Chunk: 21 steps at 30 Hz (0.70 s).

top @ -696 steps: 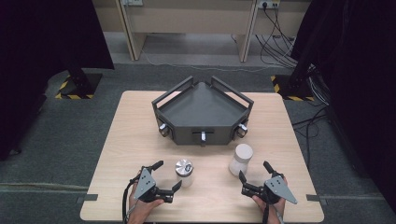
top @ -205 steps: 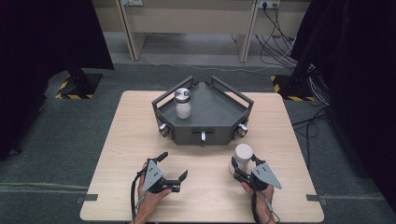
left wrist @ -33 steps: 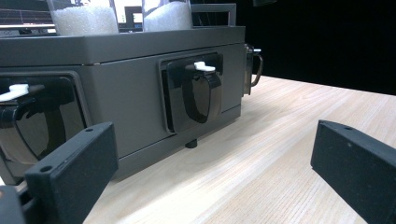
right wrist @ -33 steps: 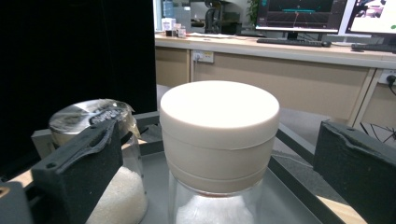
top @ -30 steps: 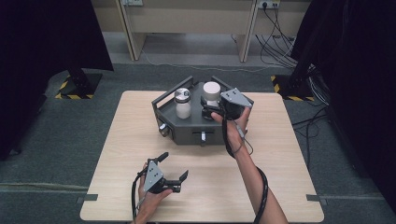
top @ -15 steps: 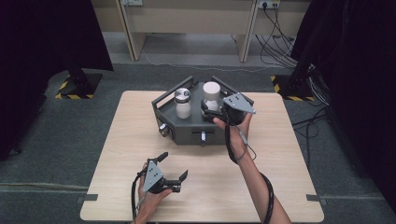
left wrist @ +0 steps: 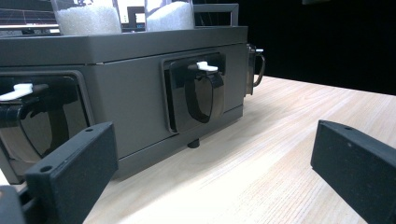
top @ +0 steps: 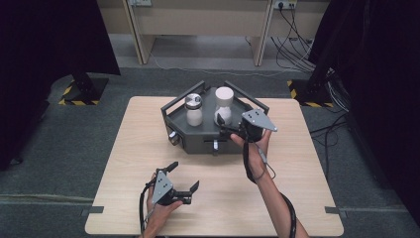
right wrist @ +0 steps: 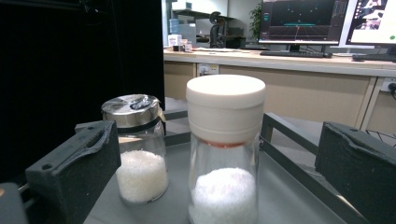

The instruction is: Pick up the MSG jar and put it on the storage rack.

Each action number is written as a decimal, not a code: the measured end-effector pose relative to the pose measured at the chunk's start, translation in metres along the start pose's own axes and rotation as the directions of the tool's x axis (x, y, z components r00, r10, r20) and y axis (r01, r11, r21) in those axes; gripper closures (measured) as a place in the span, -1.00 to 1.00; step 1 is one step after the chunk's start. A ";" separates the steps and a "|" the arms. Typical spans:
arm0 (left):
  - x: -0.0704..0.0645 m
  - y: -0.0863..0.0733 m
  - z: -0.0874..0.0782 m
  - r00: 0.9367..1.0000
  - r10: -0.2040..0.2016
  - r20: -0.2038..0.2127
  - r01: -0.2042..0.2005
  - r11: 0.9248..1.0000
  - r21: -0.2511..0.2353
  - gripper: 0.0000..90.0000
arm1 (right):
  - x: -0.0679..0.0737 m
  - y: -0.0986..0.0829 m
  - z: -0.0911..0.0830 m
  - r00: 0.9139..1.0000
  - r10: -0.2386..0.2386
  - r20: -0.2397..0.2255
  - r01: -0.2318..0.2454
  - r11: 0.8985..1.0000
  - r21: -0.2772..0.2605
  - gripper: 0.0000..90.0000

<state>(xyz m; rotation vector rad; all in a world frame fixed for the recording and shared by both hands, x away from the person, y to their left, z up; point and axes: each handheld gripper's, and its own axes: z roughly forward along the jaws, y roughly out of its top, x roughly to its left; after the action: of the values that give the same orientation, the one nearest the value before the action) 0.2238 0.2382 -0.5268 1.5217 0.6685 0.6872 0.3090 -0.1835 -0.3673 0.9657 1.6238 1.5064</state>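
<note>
My right gripper (top: pixel 229 130) is sitting with its jaws wide apart, right at the near side of the white-capped jar (top: pixel 224 104), not touching it as far as I can tell. That jar stands upright on the dark grey tray (top: pixel 208 141) at the far middle of the table (top: pixel 297 168), just right of the metal-lidded jar (top: pixel 193 110). Nothing sits between the jaws and the white-capped one.

My left gripper (top: pixel 182 184) rests near the table's front edge, jaws spread too, holding nothing, well apart from the tray.

Compared with half a second ago, the right gripper has backed off slightly toward me; the left hasn't budged.

Both jars are clear glass with white grainy stuff inside. The tray's three-cornered, with rail handles and glossy latches (left wrist: pixel 201 91) on the front. Table's pale wood grain.
</note>
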 end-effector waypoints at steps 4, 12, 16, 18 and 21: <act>0.000 0.000 0.000 1.000 -0.001 -0.001 0.001 1.000 0.001 -1.00 | 0.001 -0.005 -0.006 1.000 0.005 -0.001 -0.005 1.000 -0.007 -0.99; 0.000 0.000 0.000 1.000 -0.002 0.000 0.002 1.000 0.002 -0.99 | 0.004 -0.013 -0.018 1.000 0.005 -0.013 -0.006 1.000 -0.018 -0.99; 0.000 0.000 0.000 1.000 -0.002 -0.003 0.002 1.000 0.000 -1.00 | 0.004 -0.020 -0.024 0.999 0.014 -0.029 -0.014 1.000 -0.021 -0.99; 0.001 0.000 0.000 1.000 -0.004 -0.004 0.004 1.000 -0.001 -1.00 | 0.004 -0.023 -0.026 0.999 0.012 -0.035 -0.012 1.000 -0.020 -0.99; 0.001 0.000 0.000 1.000 -0.006 -0.007 0.006 1.000 0.000 -1.00 | 0.006 -0.029 -0.031 0.999 0.019 -0.043 -0.020 0.999 -0.025 -0.99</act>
<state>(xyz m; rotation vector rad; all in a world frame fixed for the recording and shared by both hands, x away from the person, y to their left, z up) 0.2239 0.2390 -0.5270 1.5172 0.6781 0.6882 0.2777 -0.1942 -0.3944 0.9438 1.6256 1.5672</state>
